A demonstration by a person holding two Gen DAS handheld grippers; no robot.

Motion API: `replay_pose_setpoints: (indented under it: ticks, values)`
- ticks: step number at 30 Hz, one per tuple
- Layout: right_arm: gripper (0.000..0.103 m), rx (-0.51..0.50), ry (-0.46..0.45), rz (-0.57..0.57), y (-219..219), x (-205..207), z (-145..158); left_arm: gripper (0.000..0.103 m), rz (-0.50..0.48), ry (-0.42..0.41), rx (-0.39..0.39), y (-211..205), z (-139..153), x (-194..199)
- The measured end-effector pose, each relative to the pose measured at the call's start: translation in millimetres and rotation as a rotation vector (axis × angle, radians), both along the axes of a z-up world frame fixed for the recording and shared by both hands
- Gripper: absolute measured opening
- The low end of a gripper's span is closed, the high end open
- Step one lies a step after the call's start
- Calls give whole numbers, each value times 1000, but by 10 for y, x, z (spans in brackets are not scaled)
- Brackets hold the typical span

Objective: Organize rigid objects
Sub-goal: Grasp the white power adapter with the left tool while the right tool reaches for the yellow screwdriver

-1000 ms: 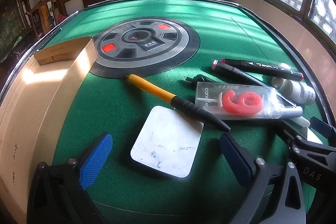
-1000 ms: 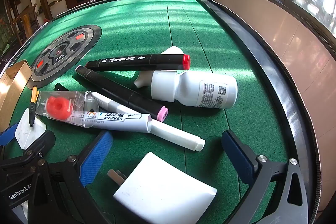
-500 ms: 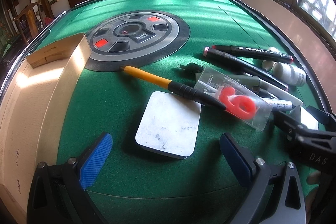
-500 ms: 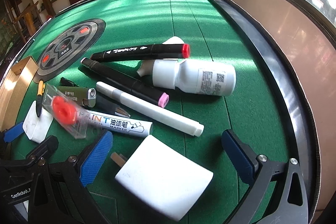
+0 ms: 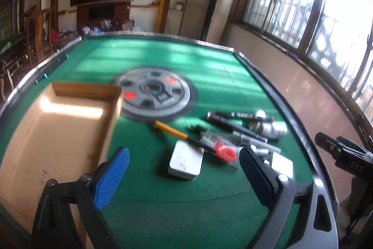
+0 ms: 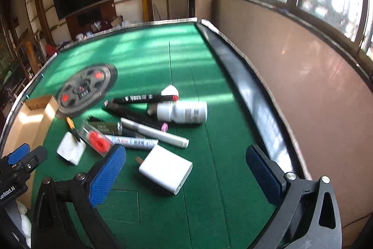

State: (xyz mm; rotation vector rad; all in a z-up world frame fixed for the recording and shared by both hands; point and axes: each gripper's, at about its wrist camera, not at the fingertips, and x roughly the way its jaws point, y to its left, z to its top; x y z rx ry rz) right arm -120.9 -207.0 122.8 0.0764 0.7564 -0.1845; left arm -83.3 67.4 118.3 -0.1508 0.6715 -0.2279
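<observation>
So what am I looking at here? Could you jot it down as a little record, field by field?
surface: green felt table with a round centre panel
container: cardboard box, nothing visible in it
loose items: white bottle, black markers, white charger, yellow-and-black pen, white square block
left gripper: open, holding nothing
right gripper: open, holding nothing

Markers, bottle, charger lie clustered.

Your near strip of tabletop is bare, far half too. Middle is blocked: charger, markers, bottle crowded together. Cardboard box walls off the left edge.
</observation>
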Motion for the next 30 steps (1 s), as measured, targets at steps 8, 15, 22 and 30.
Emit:
replay_pose_setpoints:
  ticks: [8, 15, 22, 30]
  values:
    - [103, 2, -530, 0, -226, -518, 2254, 103, 113, -378, 107, 472, 1716, -346]
    - [103, 168, -498, 100, -443, 29, 2439, 103, 116, -213, 69, 586, 1158, 58]
    - [103, 117, -403, -25, -302, 463, 825, 102, 104, 1, 198, 145, -77, 301]
    - [103, 183, -253, -87, -544, 959, -292, 102, 20, 125, 289, -277, -685, 583]
